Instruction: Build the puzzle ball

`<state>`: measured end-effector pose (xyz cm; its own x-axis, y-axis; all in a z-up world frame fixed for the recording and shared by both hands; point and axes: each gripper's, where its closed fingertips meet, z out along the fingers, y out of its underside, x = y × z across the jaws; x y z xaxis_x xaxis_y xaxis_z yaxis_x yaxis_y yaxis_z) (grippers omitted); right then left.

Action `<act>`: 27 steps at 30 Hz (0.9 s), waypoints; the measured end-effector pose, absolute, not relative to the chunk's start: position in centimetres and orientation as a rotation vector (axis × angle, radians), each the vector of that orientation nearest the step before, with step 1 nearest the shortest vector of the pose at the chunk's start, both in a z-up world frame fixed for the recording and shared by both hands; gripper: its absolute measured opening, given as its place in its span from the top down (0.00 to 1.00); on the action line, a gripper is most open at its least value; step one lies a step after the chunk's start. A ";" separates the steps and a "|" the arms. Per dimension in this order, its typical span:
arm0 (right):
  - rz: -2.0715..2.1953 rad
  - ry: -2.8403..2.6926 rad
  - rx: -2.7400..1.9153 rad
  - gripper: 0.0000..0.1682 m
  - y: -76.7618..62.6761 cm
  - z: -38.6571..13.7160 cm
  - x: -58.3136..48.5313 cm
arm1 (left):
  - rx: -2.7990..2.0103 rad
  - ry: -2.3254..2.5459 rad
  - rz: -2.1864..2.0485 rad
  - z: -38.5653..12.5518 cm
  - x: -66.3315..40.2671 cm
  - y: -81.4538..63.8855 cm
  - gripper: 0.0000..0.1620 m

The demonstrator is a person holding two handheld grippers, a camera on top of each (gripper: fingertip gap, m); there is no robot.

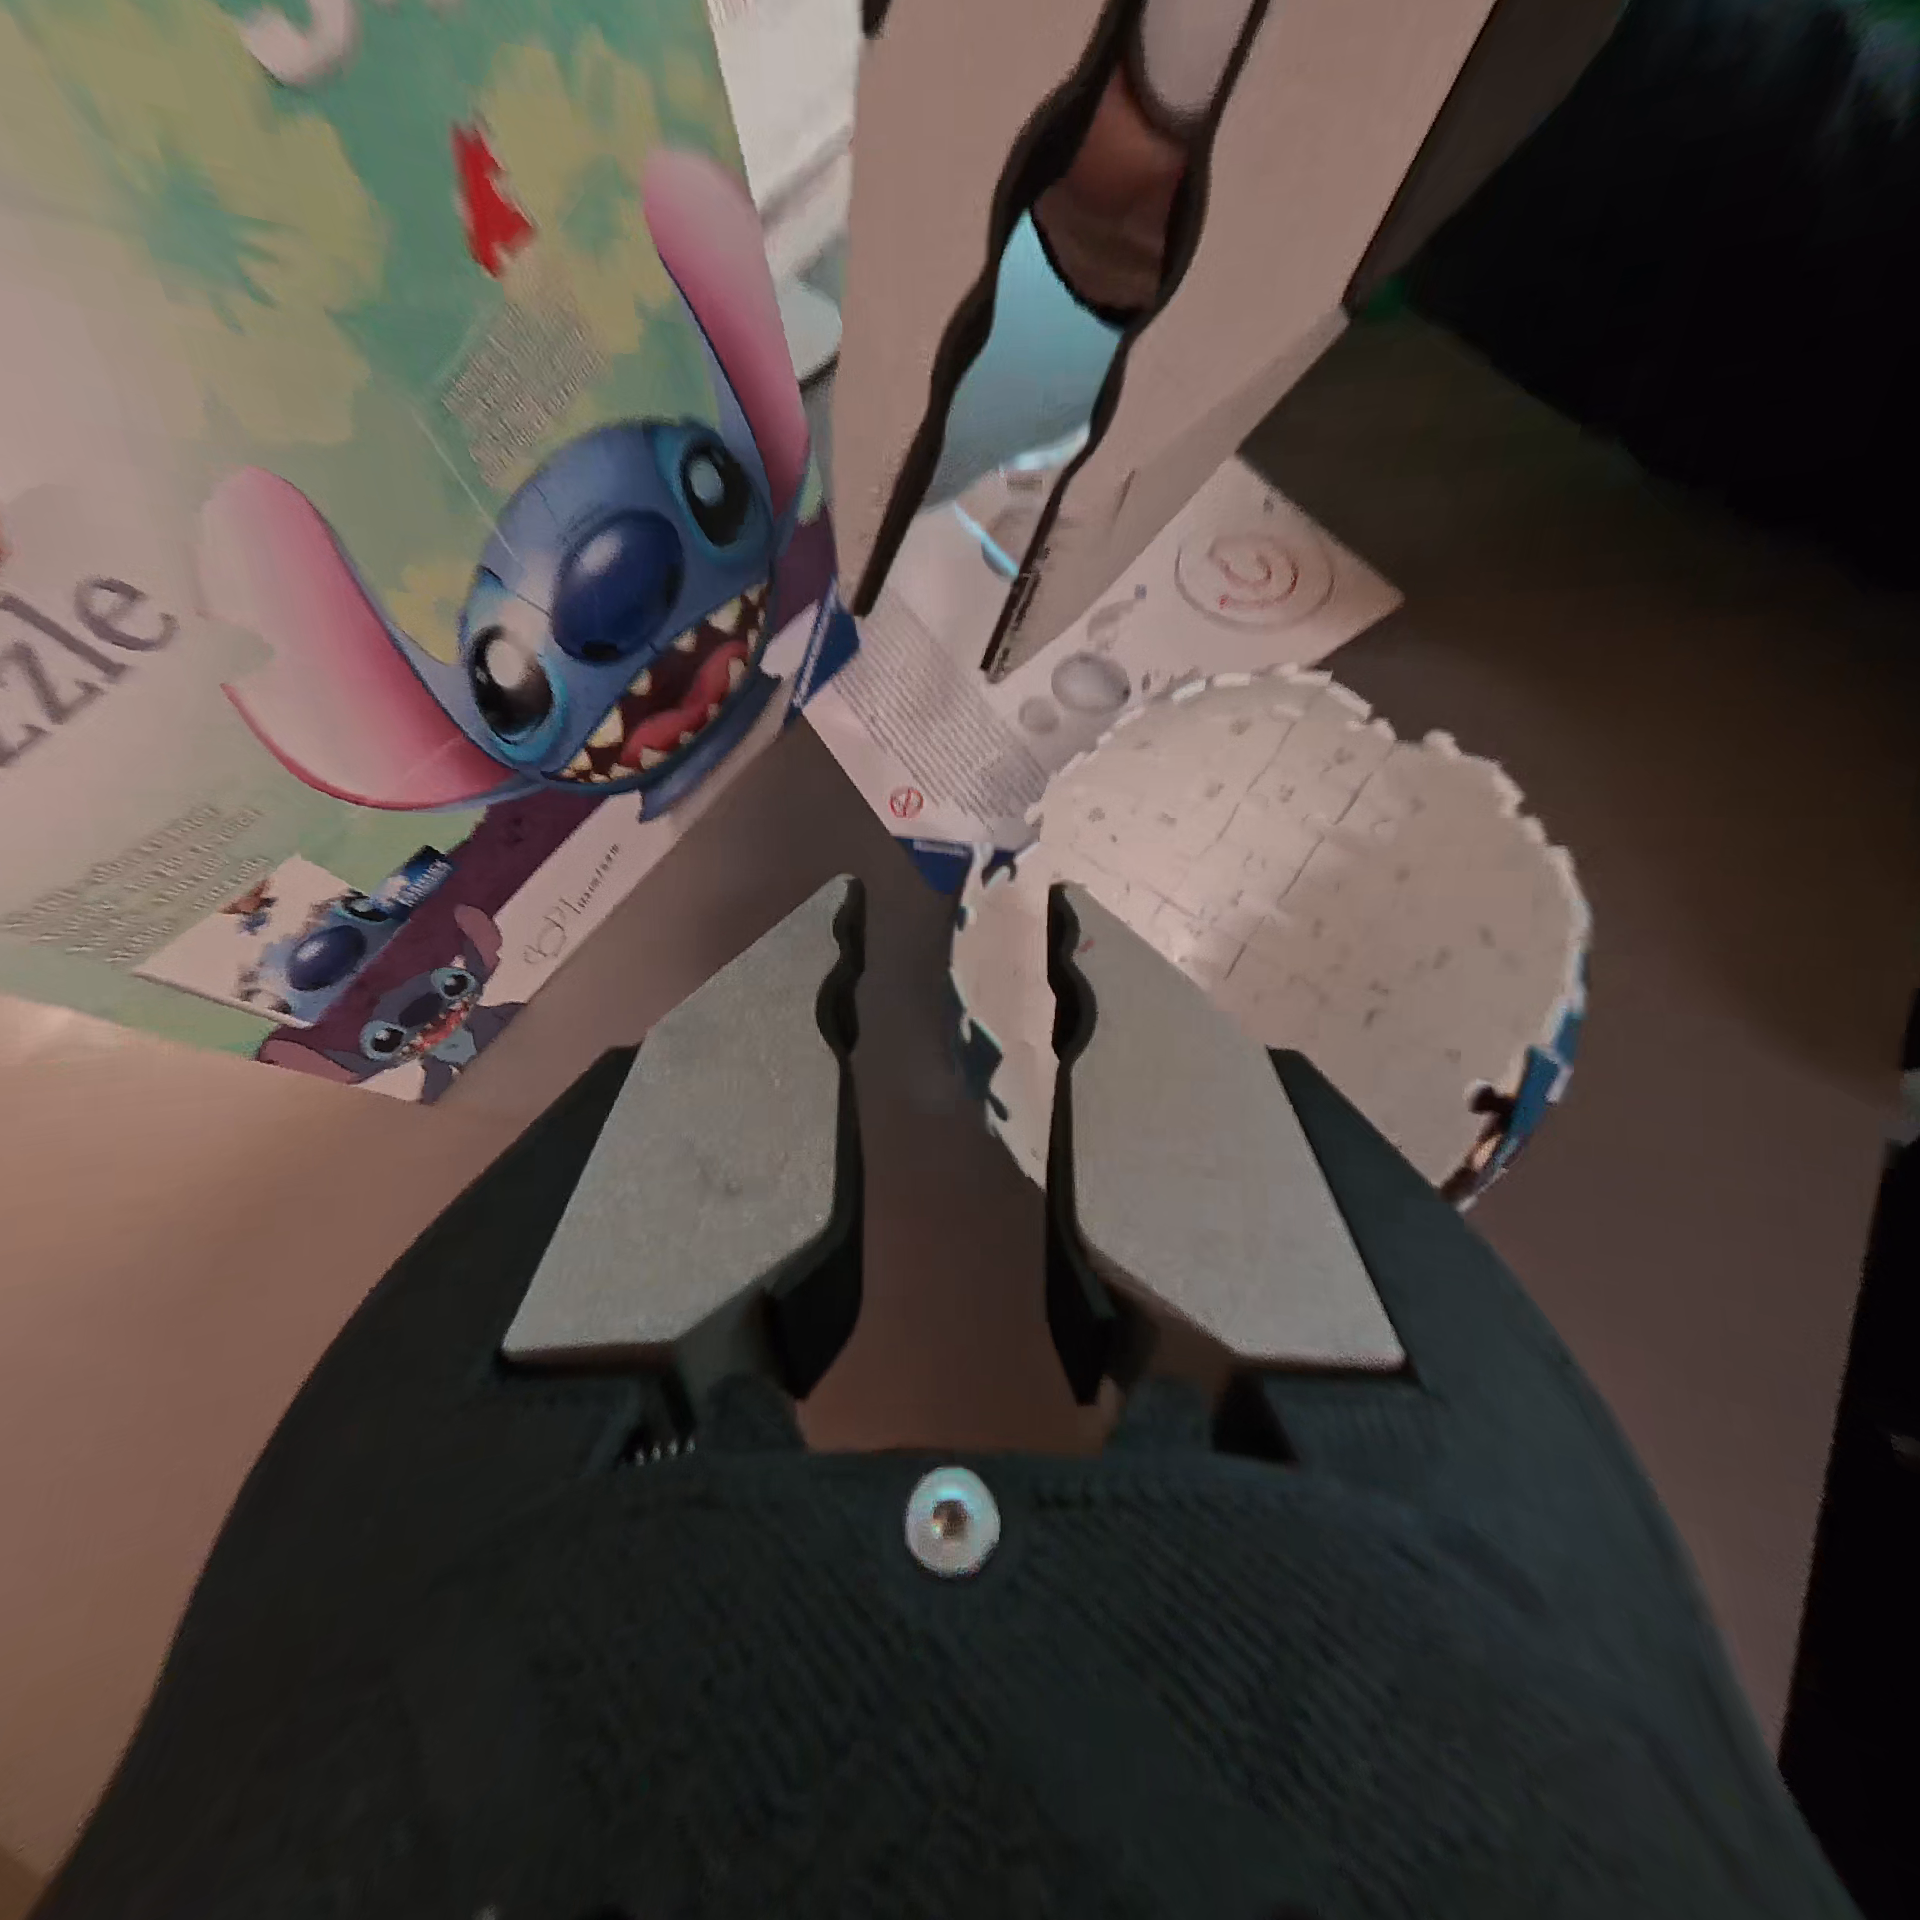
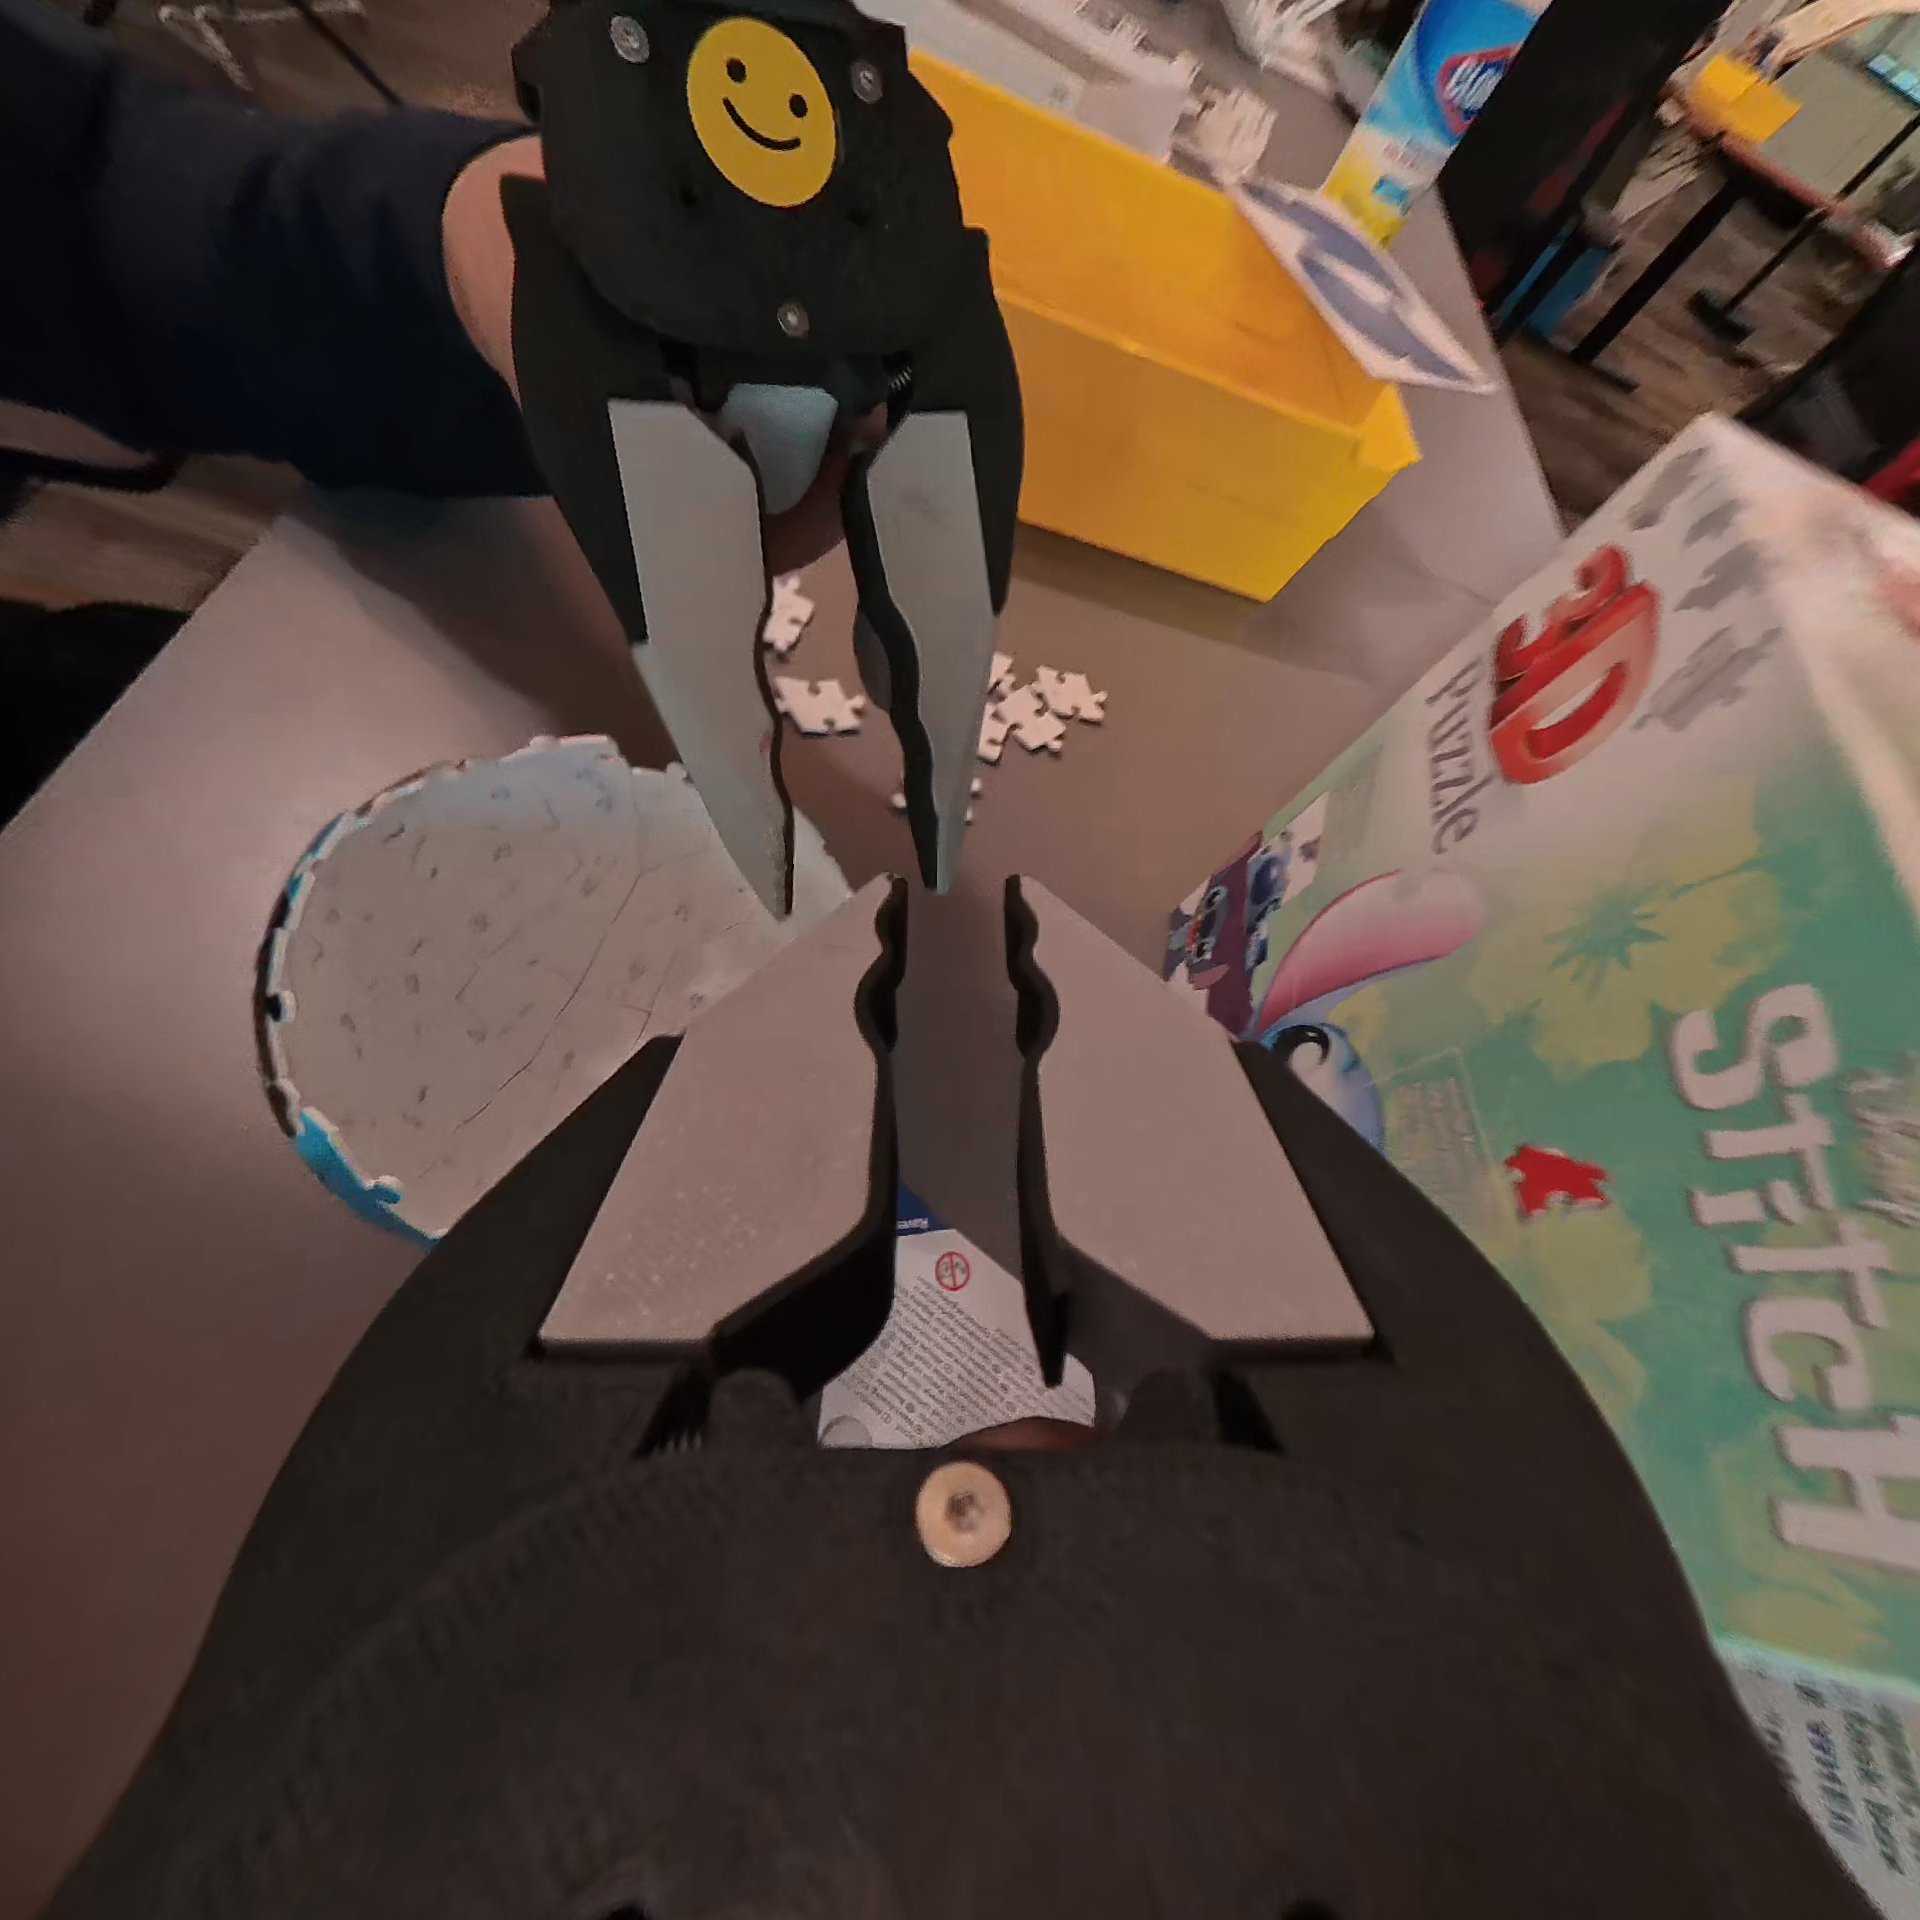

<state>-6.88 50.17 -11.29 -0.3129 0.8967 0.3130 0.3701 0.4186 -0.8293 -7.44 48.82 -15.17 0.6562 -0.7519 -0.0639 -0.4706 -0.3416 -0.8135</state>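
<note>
Left wrist view is showing my left gripper (image 1: 954,904) hanging released over the brown table (image 1: 312,1247), its jaws parted with nothing between them. Just right of its fingertips, at centre right of the frame, the half-built puzzle ball (image 1: 1299,904) is lying like an open bowl, white inside facing the camera, a blue rim showing at its lower right. A printed instruction sheet (image 1: 1174,623) is lying above it, partly under the shell. The puzzle box (image 1: 343,520), green with a blue cartoon creature, is filling the upper left. My right gripper (image 1: 935,623) is reaching down from the top centre, jaws parted and empty.

In the right wrist view, my right gripper (image 2: 956,883) is sitting released at frame centre, with the instruction sheet (image 2: 956,1340) visible between its fingers. The left gripper (image 2: 857,894) is pointing down from the top, nearly tip to tip with mine, a yellow smiley sticker (image 2: 764,109) on its black body. The puzzle ball (image 2: 468,987) is lying at centre left and the puzzle box (image 2: 1610,1091) at the right. Loose white puzzle pieces (image 2: 1029,707) are lying scattered behind the left gripper, and a yellow bin (image 2: 1174,395) is standing farther back at upper right.
</note>
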 end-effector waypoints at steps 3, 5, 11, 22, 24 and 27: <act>0.836 -1.775 -1.092 0.88 50.9 -9.3 -6.2 | -1.874 0.836 -0.439 -11.3 -9.2 49.0 0.80; 0.857 -1.679 -1.128 0.85 51.6 -8.0 -5.6 | -1.818 0.741 -0.442 -9.5 -11.4 49.5 0.81; 0.880 -1.391 -1.364 0.78 54.1 -7.8 -3.4 | -1.751 0.544 -0.420 -7.8 -17.2 50.0 0.81; 0.650 -1.048 -1.776 0.75 58.0 -17.8 3.6 | -1.930 0.645 0.033 -15.2 -20.4 52.0 0.83; 0.640 -1.012 -1.806 0.74 58.5 -18.3 4.1 | -1.943 0.644 -0.010 -15.6 -19.8 51.9 0.82; 0.635 -0.977 -1.852 0.73 59.0 -19.3 4.6 | -1.948 0.638 -0.033 -16.0 -19.4 51.9 0.82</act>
<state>4.60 59.02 -19.33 0.5524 0.8333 -0.0239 0.3601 -0.2644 -0.8947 -19.37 51.87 -15.96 0.8579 -0.4468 -0.2536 -0.4180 -0.3199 -0.8503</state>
